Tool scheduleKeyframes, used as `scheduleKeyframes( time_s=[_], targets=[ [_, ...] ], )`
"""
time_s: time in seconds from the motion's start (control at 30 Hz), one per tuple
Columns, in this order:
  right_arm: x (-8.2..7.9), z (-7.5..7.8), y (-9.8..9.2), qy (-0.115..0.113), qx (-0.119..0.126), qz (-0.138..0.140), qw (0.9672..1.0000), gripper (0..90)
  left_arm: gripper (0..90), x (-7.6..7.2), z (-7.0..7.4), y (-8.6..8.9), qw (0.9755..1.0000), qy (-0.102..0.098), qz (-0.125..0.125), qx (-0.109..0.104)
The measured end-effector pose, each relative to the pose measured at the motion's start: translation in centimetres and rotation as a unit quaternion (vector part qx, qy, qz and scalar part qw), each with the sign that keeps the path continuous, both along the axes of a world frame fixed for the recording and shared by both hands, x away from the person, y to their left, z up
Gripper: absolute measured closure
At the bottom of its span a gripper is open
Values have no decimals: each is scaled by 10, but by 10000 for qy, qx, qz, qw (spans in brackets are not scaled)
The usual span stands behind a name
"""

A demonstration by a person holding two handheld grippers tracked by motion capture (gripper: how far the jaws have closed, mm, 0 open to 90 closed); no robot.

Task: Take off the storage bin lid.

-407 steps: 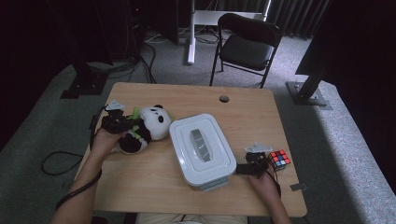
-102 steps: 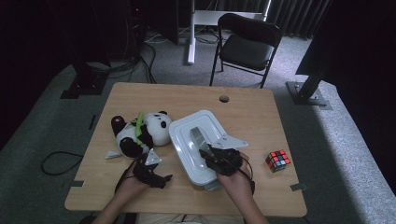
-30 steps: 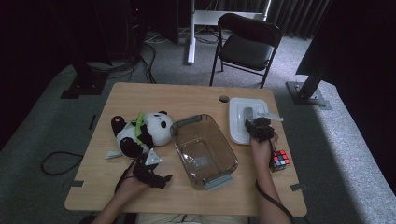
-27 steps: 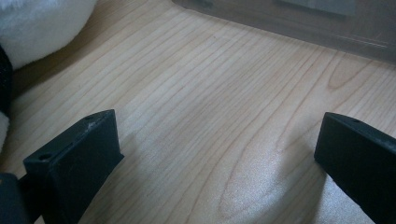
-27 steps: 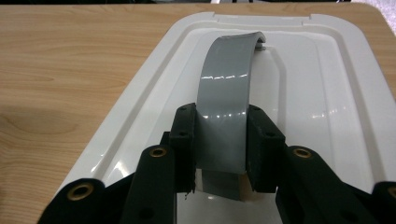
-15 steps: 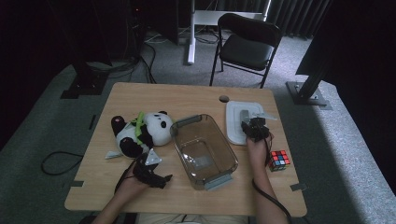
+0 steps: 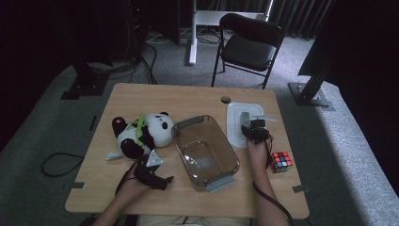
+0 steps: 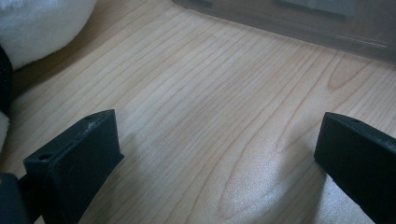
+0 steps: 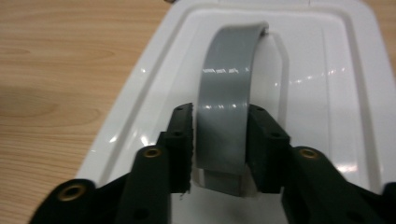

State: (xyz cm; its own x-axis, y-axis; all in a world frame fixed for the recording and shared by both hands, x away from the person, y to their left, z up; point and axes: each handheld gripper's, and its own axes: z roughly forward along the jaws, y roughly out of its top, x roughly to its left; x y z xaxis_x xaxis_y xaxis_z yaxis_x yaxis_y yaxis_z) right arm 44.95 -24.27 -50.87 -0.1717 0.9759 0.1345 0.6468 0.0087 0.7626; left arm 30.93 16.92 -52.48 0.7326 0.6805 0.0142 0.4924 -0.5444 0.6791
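Note:
A white lid (image 7: pixel 236 123) lies flat on the right part of the wooden table (image 7: pixel 164 99), beside the open clear container (image 7: pixel 175 136). My right gripper (image 7: pixel 254 130) is low over the lid. In the right gripper view its jaws (image 9: pixel 220 112) straddle the lid's grey arched handle (image 9: pixel 226 79); they have just been opening, a thin gap shows at the left pad, and the lid (image 9: pixel 336 93) rests on the table. My left gripper (image 7: pixel 157 179) sits near the front edge, open wide (image 8: pixel 217 140) over bare wood.
A plush panda (image 7: pixel 141 134) lies left of the container, its white fur (image 8: pixel 42 23) close to my left jaw. A colour cube (image 7: pixel 281 161) sits by my right wrist. The container's base (image 8: pixel 303 28) lies ahead of my left gripper. A black chair (image 7: pixel 247 44) stands beyond the table.
The lid went from the container to the table's right side. Over the last second my right gripper sank slightly with it and its jaws loosened. My left hand stayed put.

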Motion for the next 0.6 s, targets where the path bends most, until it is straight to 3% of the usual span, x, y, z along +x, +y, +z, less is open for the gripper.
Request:
scheduleKeyframes(
  time_s=[0.3,0.5,0.57,0.6],
  targets=[
    [-12,23,5,-257,-20,-15,9997,502,8,0,0,0,10000,-6,-7,6],
    [-18,25,6,-311,-19,59,9995,467,8,0,0,0,10000,-5,-6,4],
    [-19,26,6,-197,115,108,9997,386,8,0,0,0,10000,-5,-6,5],
    [-20,26,6,-141,179,154,9996,392,8,0,0,0,10000,-5,-6,6]
  ],
)
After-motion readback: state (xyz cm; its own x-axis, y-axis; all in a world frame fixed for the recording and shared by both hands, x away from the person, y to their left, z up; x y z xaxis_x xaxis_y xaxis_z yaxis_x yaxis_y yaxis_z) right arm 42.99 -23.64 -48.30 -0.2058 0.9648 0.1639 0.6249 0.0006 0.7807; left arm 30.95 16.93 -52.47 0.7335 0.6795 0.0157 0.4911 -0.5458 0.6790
